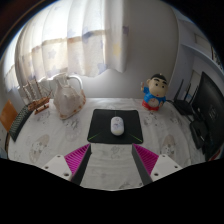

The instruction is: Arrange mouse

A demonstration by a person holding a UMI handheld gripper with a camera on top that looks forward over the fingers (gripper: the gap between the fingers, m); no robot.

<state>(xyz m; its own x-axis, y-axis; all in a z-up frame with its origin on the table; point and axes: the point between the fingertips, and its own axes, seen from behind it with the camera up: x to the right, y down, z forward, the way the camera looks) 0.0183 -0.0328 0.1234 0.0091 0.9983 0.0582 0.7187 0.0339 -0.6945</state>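
Fingers (112, 158) were spread wide, holding nothing; mouse (118, 125) lay straight ahead, centred on mousepad (100, 133), long axis pointing away fr. them, w/ clear gap.

No text, label, brand, number or sign can be read anywhere in the gripper view. The patterned tablecloth (60, 140) bears faint printed figures, but they are too small to make out as letters or words.
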